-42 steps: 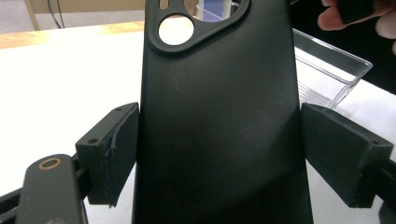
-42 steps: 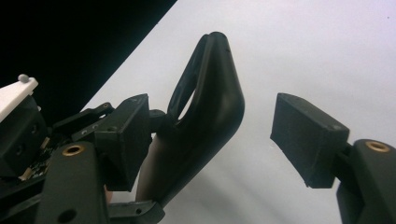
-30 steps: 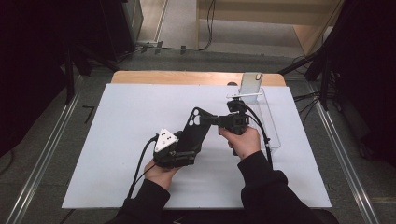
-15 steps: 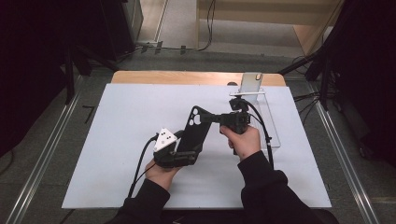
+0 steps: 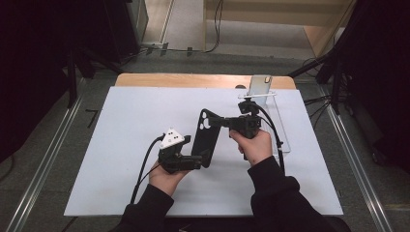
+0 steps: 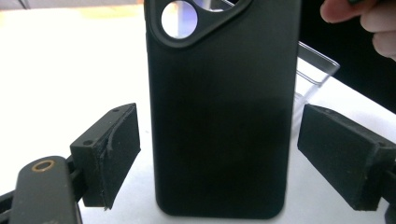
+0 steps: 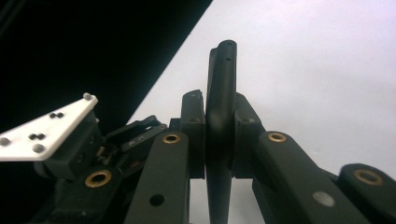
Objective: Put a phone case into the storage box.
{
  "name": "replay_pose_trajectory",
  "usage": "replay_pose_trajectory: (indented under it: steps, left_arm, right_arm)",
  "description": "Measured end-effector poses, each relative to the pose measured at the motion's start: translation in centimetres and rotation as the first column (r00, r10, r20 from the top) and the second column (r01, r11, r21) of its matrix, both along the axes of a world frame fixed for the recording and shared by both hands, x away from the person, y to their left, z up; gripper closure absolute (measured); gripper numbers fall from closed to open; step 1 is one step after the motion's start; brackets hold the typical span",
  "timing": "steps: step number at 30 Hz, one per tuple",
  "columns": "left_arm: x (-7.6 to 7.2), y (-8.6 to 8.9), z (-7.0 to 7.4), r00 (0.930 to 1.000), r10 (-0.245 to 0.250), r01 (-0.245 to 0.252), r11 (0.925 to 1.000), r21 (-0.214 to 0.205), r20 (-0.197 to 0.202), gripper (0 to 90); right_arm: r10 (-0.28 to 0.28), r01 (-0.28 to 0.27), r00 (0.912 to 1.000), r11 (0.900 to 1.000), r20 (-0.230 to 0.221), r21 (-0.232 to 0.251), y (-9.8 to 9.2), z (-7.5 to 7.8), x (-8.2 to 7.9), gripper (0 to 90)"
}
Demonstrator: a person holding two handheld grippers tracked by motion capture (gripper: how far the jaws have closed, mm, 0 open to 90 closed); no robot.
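Observation:
A black phone case (image 5: 205,137) with a camera cut-out at its top hangs tilted above the white mat. My right gripper (image 5: 221,121) comes in from the right and is shut on the case's upper edge. In the right gripper view its pads (image 7: 194,126) press both faces of the thin case (image 7: 222,84). My left gripper (image 5: 197,162) sits at the case's lower end. Its jaws stand open, and in the left gripper view there is a gap on each side between the pads (image 6: 116,149) and the case (image 6: 224,116).
A clear acrylic stand (image 5: 281,130) with a phone (image 5: 261,86) propped upright on it sits at the mat's back right, close behind my right hand. The white mat (image 5: 121,145) covers the wooden table (image 5: 169,79). Metal rails run along both sides.

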State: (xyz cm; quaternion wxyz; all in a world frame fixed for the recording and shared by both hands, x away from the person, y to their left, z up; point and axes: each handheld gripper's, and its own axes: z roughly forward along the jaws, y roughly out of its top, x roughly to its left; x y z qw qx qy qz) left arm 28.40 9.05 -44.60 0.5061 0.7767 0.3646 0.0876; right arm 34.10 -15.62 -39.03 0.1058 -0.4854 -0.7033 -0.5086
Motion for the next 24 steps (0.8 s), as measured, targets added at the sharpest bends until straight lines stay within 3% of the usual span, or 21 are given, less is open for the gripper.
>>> replay_pose_trajectory:
  steps: [2,8,12,24]
  left_arm:
    - [0.1,0.1,0.2,0.9999,-0.012,0.013,0.9998,0.013,-0.011,14.5]
    - [0.5,0.7,0.7,0.9977,-0.031,0.031,0.9995,0.003,-0.061,15.9]
    - [1.0,0.9,1.2,0.9926,-0.043,0.047,0.9984,0.03,-0.114,16.0]
    - [2.0,2.1,2.8,0.979,-0.096,0.109,0.9918,0.066,-0.18,16.0]
  right_arm:
    - [-0.003,0.004,0.9999,0.9999,0.015,-0.015,-0.1,0.1,-0.1,77.3]
    - [-0.002,0.014,0.9969,0.9896,0.078,-0.143,0.3,0.1,-0.4,77.2]
    - [0.014,0.008,0.9928,0.9843,0.119,-0.176,0.4,0.3,-0.7,77.2]
    - [0.085,-0.043,0.9764,0.9772,0.198,-0.208,-0.4,0.5,-1.6,77.1]
